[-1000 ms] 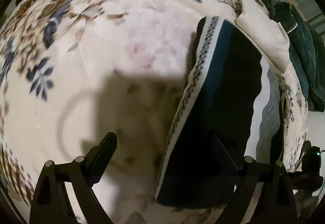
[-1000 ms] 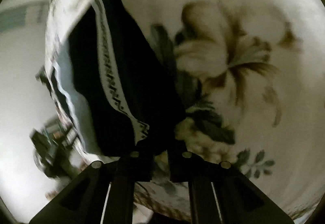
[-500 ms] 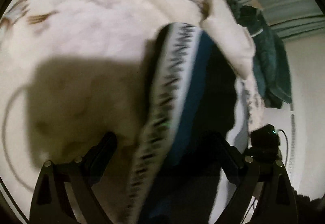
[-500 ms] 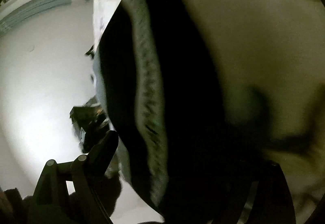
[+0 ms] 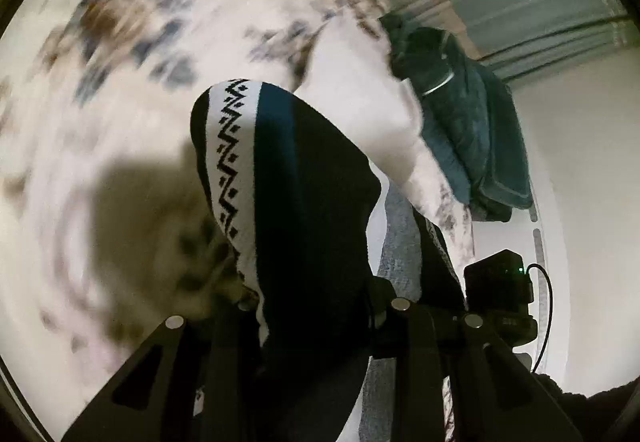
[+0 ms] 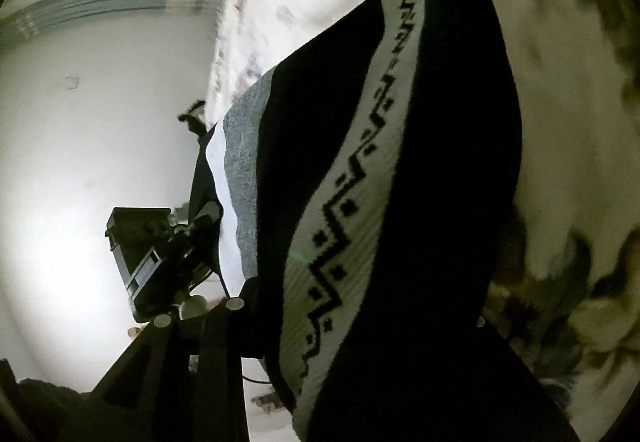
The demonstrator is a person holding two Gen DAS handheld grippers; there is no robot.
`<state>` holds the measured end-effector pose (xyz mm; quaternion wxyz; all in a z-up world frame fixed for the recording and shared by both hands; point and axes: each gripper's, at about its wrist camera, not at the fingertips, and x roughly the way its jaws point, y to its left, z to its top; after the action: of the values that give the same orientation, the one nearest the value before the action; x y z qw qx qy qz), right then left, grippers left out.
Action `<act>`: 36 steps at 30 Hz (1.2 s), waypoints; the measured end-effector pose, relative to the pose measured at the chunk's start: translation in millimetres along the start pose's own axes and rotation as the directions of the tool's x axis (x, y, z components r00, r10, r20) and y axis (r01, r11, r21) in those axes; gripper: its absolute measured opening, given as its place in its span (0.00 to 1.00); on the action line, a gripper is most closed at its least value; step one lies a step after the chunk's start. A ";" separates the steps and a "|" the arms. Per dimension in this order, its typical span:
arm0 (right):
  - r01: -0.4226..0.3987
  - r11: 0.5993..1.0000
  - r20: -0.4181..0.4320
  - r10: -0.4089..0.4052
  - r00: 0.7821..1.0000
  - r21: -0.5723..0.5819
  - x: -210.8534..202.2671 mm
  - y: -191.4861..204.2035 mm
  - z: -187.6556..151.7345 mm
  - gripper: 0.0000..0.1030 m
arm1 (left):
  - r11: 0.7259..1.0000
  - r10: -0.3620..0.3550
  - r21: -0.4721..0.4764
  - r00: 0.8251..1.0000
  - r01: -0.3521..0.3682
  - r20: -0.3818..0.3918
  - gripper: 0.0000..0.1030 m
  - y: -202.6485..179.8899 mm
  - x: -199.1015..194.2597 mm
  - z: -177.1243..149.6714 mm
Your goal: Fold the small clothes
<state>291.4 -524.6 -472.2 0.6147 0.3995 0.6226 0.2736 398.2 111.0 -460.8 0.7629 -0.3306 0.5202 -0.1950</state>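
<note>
A small dark knitted garment (image 5: 312,201), crossed by a white band with a black zigzag pattern and edged in grey and white, is seen lifted off the floral bedspread (image 5: 120,121), one near edge taken up at each gripper. In the left wrist view the jaws of the left gripper (image 5: 316,326) are closing, and the dark fabric is gathered between them; whether the pads are fully pressed on it cannot be told with certainty, though the cloth appears to be grasped. In the right wrist view the jaws of the right gripper (image 6: 352,326) are likewise closing with the garment draped between them and over the right finger, which is hidden. The far end of the garment is seen trailing toward the bedspread. A pile of teal clothing (image 5: 460,121) is visible at the far right, beside a pale pillow (image 5: 360,101). A slip is judged the main risk: if only a thin edge has been caught by either gripper, the weight of the hanging knit could pull it free. The fold could also be skewed if the two held edges are raised unevenly, and the trailing end could be bunched against the bedspread.
</note>
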 end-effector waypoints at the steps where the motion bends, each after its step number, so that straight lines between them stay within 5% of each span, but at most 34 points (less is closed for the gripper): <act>1: 0.000 1.000 0.021 0.000 1.000 -0.013 -12.4 10.5 11.2 0.35 | 1.000 -0.007 0.019 1.000 0.007 0.001 0.24 -11.4 2.3 17.0; 10: 0.055 0.996 0.182 -0.041 0.982 -0.073 -74.2 62.7 148.7 0.35 | 0.992 -0.036 0.120 0.999 0.035 0.008 0.24 -65.2 78.6 179.3; 17: 0.155 0.986 0.219 -0.140 0.966 -0.054 -92.7 19.9 273.7 0.35 | 0.988 0.032 0.153 0.998 -0.023 -0.057 0.26 -52.6 186.8 263.7; 20: 0.190 0.981 0.193 -0.182 0.964 -0.025 -88.4 -8.4 297.6 0.41 | 0.987 0.106 0.138 0.986 -0.088 -0.129 0.41 -34.5 229.4 278.1; 22: 0.202 0.979 0.182 -0.198 0.963 -0.002 -93.0 -21.7 299.1 0.49 | 0.985 0.138 0.125 0.981 -0.121 -0.135 0.67 -28.9 230.6 277.6; 24: 0.251 0.967 0.187 -0.240 0.953 -0.037 -100.6 -23.4 285.7 0.53 | 0.977 0.165 0.156 0.981 -0.147 -0.105 0.72 -27.9 217.6 271.4; 26: 0.344 0.936 0.207 -0.322 0.924 -0.077 -105.0 -24.0 280.1 0.65 | 0.959 0.230 0.189 0.970 -0.212 -0.079 0.89 -28.7 204.2 262.2; 29: 0.500 0.858 0.256 -0.461 0.850 -0.116 -120.7 -20.0 239.7 0.69 | 0.934 0.297 0.215 0.954 -0.284 -0.029 0.91 -29.3 184.8 241.1; 34: 0.653 0.756 0.286 -0.616 0.734 -0.048 -132.6 -37.1 200.5 0.69 | 0.853 0.447 0.278 0.893 -0.442 0.051 0.91 -36.7 172.3 194.1; 36: 0.673 0.739 0.284 -0.643 0.711 -0.011 -122.5 -38.1 200.0 0.69 | 0.825 0.493 0.289 0.868 -0.486 0.055 0.92 -37.4 175.9 176.0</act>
<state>472.9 -677.1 -455.8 0.7700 0.1477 0.6206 0.0163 629.6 24.9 -509.0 0.8219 -0.0672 0.5611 -0.0713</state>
